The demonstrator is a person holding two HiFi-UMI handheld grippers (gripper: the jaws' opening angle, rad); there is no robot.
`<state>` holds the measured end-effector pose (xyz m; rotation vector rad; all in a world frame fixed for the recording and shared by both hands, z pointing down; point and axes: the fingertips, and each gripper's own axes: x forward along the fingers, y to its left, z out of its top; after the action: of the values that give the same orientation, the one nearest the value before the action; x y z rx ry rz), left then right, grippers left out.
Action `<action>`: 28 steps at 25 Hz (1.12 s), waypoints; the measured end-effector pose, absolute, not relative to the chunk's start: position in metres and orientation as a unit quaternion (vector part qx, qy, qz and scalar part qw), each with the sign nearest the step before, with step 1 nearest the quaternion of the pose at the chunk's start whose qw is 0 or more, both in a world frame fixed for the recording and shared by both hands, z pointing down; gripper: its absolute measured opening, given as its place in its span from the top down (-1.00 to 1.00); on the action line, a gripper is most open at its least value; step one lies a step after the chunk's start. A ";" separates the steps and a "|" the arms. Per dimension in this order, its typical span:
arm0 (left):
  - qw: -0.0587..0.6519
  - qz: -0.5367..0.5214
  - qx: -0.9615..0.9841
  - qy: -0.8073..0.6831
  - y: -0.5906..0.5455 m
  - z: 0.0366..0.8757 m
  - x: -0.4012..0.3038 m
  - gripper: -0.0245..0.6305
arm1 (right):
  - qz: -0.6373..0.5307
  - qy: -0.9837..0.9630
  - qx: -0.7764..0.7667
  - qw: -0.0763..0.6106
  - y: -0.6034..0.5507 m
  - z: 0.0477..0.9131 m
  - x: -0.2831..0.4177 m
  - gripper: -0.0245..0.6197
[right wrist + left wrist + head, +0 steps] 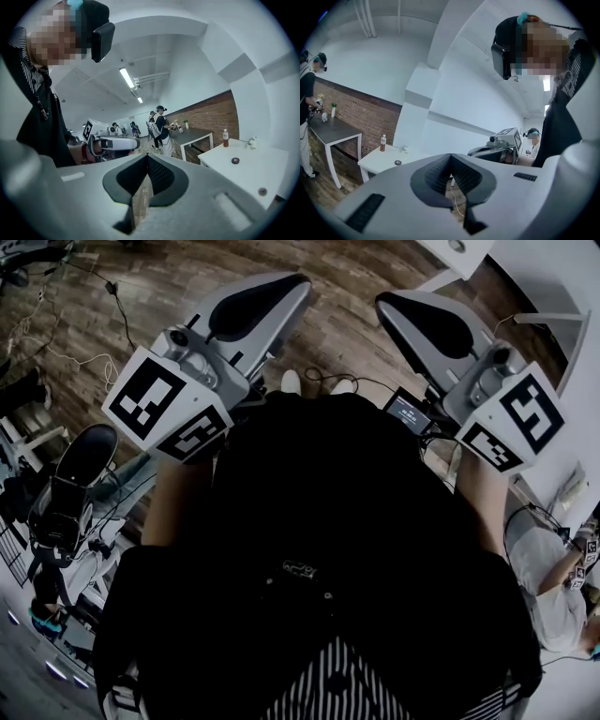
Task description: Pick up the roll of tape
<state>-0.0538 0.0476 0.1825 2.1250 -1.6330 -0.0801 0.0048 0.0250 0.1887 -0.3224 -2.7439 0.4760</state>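
The roll of tape (397,162) is a small dark ring lying flat on a white table (377,165), well away from both grippers; it also shows as the roll of tape (235,160) in the right gripper view. My left gripper (451,157) is shut with nothing between its ribbed pads. So is my right gripper (147,157), shut and empty. From the head camera the left gripper (281,292) and right gripper (394,307) are held up in front of my dark-clothed body, above a wooden floor. No tape shows in the head view.
A brown bottle (383,142) and a small white object (405,148) stand on the white table; a dark table (335,126) runs along the brick wall. Other people stand near that dark table (199,133). Cables cross the floor (112,296).
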 end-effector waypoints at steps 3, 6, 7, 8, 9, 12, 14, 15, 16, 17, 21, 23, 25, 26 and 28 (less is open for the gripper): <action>0.227 -0.018 0.770 -0.596 0.044 0.184 -0.043 0.91 | 0.189 -0.962 -0.117 0.157 0.024 0.197 0.016 0.91; 0.239 -0.013 0.771 -0.591 0.043 0.187 -0.032 0.91 | 0.211 -0.959 -0.114 0.155 0.019 0.206 0.028 0.91; 0.244 -0.008 0.772 -0.588 0.043 0.189 -0.028 0.91 | 0.214 -0.958 -0.110 0.154 0.016 0.207 0.032 0.91; 0.247 -0.003 0.772 -0.585 0.042 0.191 -0.025 0.91 | 0.215 -0.959 -0.105 0.154 0.012 0.209 0.035 0.91; 0.250 0.001 0.773 -0.583 0.041 0.195 -0.022 0.91 | 0.213 -0.960 -0.099 0.155 0.008 0.211 0.039 0.91; 0.252 0.006 0.779 -0.575 0.027 0.203 -0.018 0.91 | 0.217 -0.961 -0.077 0.154 -0.012 0.217 0.048 0.91; 0.248 0.004 0.789 -0.562 0.014 0.202 -0.016 0.91 | 0.223 -0.961 -0.059 0.152 -0.025 0.218 0.052 0.91; 0.246 0.003 0.795 -0.555 0.008 0.202 -0.016 0.91 | 0.223 -0.962 -0.047 0.152 -0.031 0.220 0.054 0.91; 0.244 0.001 0.800 -0.548 0.001 0.203 -0.015 0.91 | 0.222 -0.962 -0.035 0.154 -0.037 0.222 0.056 0.91; 0.244 0.000 0.805 -0.541 -0.005 0.205 -0.015 0.91 | 0.220 -0.963 -0.021 0.155 -0.042 0.223 0.058 0.91; 0.247 0.002 0.822 -0.513 -0.028 0.222 -0.019 0.91 | 0.206 -0.965 0.030 0.158 -0.061 0.224 0.062 0.91; 0.243 -0.002 0.832 -0.499 -0.036 0.224 -0.020 0.91 | 0.198 -0.966 0.053 0.156 -0.065 0.221 0.064 0.91; 0.236 -0.009 0.844 -0.482 -0.047 0.220 -0.021 0.91 | 0.193 -0.966 0.077 0.155 -0.072 0.216 0.069 0.91; 0.231 -0.012 0.850 -0.473 -0.055 0.217 -0.022 0.91 | 0.189 -0.965 0.089 0.156 -0.078 0.213 0.071 0.91; 0.221 -0.016 0.863 -0.454 -0.068 0.210 -0.022 0.91 | 0.179 -0.964 0.116 0.160 -0.090 0.206 0.075 0.91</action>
<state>-0.0218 -0.0677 0.2101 2.3846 -1.2558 -0.0429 0.0751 -0.0897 0.2056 0.3323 -2.7540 0.5116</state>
